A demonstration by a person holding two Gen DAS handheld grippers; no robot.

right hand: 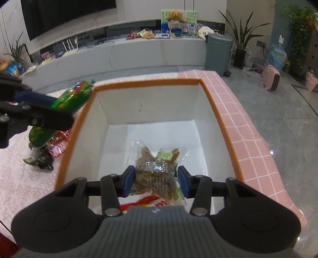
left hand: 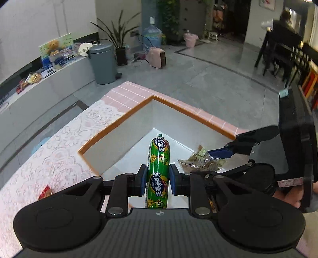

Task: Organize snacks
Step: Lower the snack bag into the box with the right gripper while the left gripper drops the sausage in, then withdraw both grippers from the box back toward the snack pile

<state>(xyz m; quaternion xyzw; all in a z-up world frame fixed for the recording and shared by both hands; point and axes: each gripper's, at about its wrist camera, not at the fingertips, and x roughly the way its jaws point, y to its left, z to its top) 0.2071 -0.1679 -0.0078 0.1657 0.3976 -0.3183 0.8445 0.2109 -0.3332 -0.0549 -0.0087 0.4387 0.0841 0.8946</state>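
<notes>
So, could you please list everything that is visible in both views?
sausage: one, green wrapper, between the left gripper's pads
clear snack packets: a bundle, brown contents, between the right gripper's pads, over the box
box: one, white inside, orange rim, on the table
red snack packets: a few, on the lace cloth left of the box
pedal bin: one, grey-green, on the floor
teddy bear: one, brown, on the far counter
left gripper: shut on the sausage
right gripper: shut on the packets

Each black hand-held gripper point(left hand: 158, 179) has blue pads point(right hand: 128, 181) and silver rivets.
</notes>
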